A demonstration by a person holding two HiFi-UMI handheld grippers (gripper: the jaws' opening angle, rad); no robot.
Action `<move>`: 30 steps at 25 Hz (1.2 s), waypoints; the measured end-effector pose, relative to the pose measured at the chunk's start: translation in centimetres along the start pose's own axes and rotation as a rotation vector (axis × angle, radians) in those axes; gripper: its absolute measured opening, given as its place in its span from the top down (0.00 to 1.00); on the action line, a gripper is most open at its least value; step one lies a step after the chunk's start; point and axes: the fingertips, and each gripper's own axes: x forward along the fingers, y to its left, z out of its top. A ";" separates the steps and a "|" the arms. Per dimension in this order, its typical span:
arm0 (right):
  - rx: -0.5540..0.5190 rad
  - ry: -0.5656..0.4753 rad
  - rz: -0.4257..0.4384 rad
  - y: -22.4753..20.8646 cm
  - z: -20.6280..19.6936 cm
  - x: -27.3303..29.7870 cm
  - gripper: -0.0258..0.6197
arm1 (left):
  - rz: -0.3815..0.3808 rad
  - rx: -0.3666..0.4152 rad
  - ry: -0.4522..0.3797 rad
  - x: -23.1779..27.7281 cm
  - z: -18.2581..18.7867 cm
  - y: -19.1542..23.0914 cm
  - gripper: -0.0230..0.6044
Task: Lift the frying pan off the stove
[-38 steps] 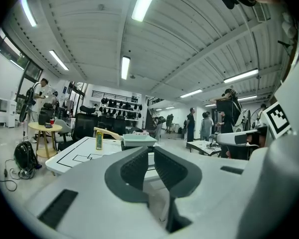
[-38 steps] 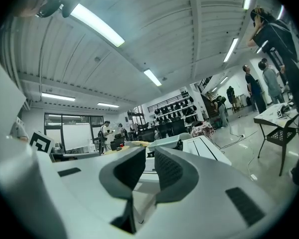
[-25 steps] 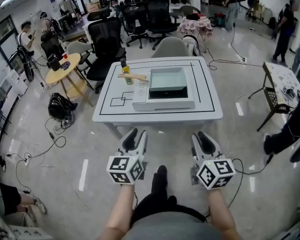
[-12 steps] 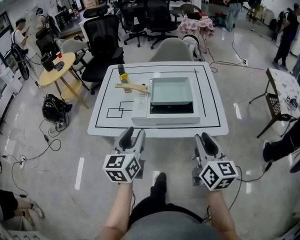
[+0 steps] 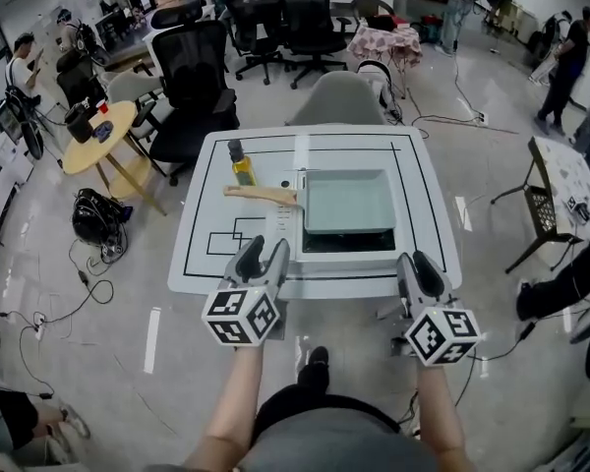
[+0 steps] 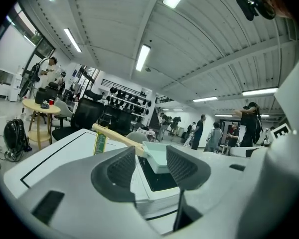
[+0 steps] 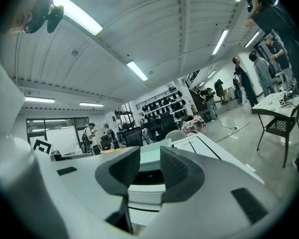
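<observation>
A square pale green frying pan [image 5: 347,201] with a wooden handle [image 5: 261,195] pointing left sits on a white stove [image 5: 334,260] on the white table [image 5: 413,165]. My left gripper [image 5: 261,259] hovers over the table's front edge, short of the stove's left side. Its jaws are opening with nothing between them. My right gripper [image 5: 420,268] stands open and empty at the front edge, right of the stove. In the left gripper view the pan [image 6: 157,156] and handle [image 6: 114,136] lie ahead of the left gripper [image 6: 150,159]. The right gripper [image 7: 149,159] faces the stove [image 7: 144,190].
A small bottle of yellow liquid [image 5: 238,162] stands just behind the pan's handle. A grey chair [image 5: 339,96] and black office chairs [image 5: 192,77] stand behind the table. A round wooden table [image 5: 98,136] and a backpack [image 5: 93,214] are at left, a folding table [image 5: 570,180] at right.
I have stepped closer to the table, and both grippers have come forward from over the floor to its front edge. The left jaws have spread wider.
</observation>
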 end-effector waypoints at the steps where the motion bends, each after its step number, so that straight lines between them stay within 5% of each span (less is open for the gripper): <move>1: 0.003 -0.004 -0.010 -0.2 0.2 0.5 0.78 | -0.003 -0.012 0.001 0.6 0.1 0.3 0.67; 17: 0.007 -0.029 -0.074 -2.6 2.1 5.2 0.78 | -0.029 -0.074 0.072 5.6 -0.4 2.9 0.66; 30: 0.032 -0.003 -0.041 -5.4 3.0 9.0 0.78 | 0.036 -0.167 0.147 8.3 -2.1 4.0 0.63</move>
